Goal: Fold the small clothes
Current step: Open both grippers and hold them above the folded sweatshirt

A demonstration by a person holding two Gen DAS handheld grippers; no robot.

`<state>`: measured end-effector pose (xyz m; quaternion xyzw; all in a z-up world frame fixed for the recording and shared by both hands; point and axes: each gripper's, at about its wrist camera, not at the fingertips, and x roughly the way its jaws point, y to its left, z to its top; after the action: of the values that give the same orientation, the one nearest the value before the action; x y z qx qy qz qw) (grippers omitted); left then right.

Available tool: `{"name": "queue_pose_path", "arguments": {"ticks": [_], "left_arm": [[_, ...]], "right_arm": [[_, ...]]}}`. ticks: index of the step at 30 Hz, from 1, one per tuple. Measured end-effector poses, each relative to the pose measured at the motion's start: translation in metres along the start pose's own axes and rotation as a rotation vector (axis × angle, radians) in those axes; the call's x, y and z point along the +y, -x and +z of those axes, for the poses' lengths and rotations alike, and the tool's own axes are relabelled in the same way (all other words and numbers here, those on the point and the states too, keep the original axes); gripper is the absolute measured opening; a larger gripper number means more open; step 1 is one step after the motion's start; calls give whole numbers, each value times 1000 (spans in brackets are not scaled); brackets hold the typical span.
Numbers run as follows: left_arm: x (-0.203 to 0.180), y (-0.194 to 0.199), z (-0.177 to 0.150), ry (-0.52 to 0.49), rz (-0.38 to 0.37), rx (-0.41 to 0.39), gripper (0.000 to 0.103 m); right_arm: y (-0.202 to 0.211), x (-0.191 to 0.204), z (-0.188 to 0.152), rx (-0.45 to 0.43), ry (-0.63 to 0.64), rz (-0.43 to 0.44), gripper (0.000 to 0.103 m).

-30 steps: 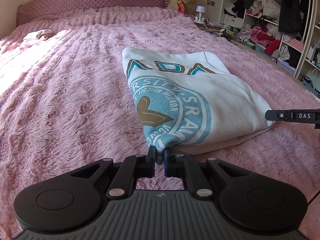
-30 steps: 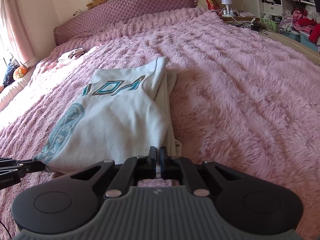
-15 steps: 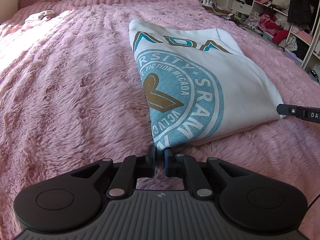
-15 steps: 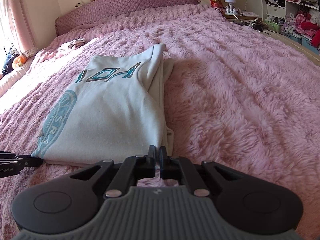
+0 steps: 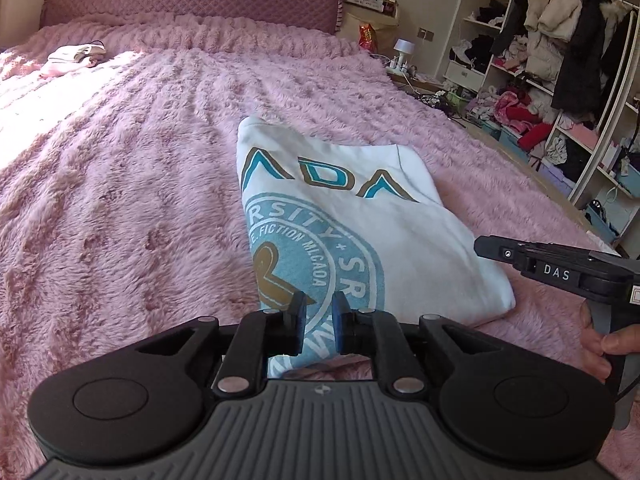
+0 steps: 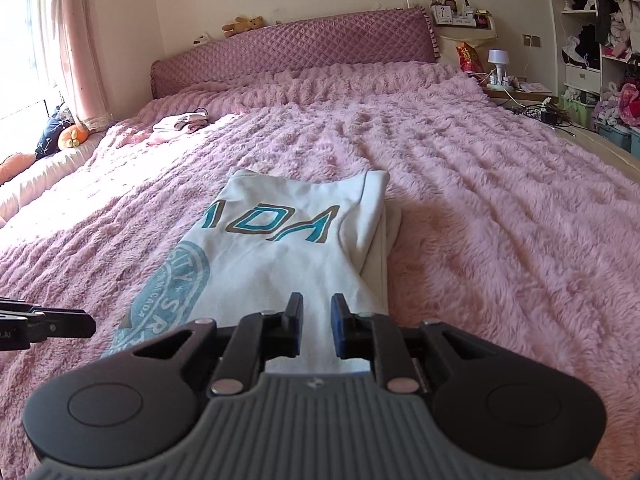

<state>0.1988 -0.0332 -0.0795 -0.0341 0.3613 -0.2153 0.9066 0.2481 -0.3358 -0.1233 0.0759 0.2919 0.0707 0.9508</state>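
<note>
A white shirt with a blue round print and teal letters [image 5: 360, 224] lies folded on the pink fluffy bedspread [image 5: 120, 184]; it also shows in the right wrist view [image 6: 280, 248]. My left gripper [image 5: 319, 320] is open over the shirt's near left corner, holding nothing. My right gripper [image 6: 316, 324] is open over the shirt's near right edge, holding nothing. The right gripper also shows at the right of the left wrist view [image 5: 492, 250]. The left gripper shows at the left edge of the right wrist view [image 6: 80, 324].
A small pile of pale clothes [image 5: 76, 56] lies far left near the quilted headboard [image 5: 192, 0]. Open shelves with hanging coats [image 5: 568, 40] stand right of the bed. A bedside stand with a lamp [image 6: 498, 64] is at the far right.
Both grippers have opened and let go of the shirt's near corners. Both have lifted and pulled back, and the shirt lies flat.
</note>
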Motion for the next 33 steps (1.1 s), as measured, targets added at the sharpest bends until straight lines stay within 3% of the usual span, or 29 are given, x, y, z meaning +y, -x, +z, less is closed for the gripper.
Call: {"name": "queue_pose_path", "arguments": {"ticks": [2, 6, 8, 11, 13, 17, 22, 28, 33], "left_arm": [[-3, -14, 0, 7, 2, 27, 16], [0, -37, -20, 21, 37, 98, 18], [3, -38, -27, 40, 28, 96, 18], [5, -34, -23, 65, 21, 92, 19], [6, -29, -15, 79, 8, 78, 21], [4, -27, 10, 87, -19, 12, 30], [5, -49, 33, 113, -21, -13, 30], [9, -68, 29, 130, -16, 21, 30], [16, -75, 20, 145, -38, 24, 30]], "right_arm": [[-14, 4, 0, 21, 11, -1, 11], [-31, -5, -13, 77, -16, -100, 8], [-35, -17, -23, 105, -64, -108, 1], [-34, -26, -27, 107, -92, -97, 0], [-29, -26, -21, 86, -103, -86, 1], [-26, -31, 6, -16, -131, -55, 15], [-58, -35, 42, -77, -128, -24, 14], [-109, -41, 65, -32, -63, -27, 14], [-142, -54, 52, 56, -49, -74, 7]]}}
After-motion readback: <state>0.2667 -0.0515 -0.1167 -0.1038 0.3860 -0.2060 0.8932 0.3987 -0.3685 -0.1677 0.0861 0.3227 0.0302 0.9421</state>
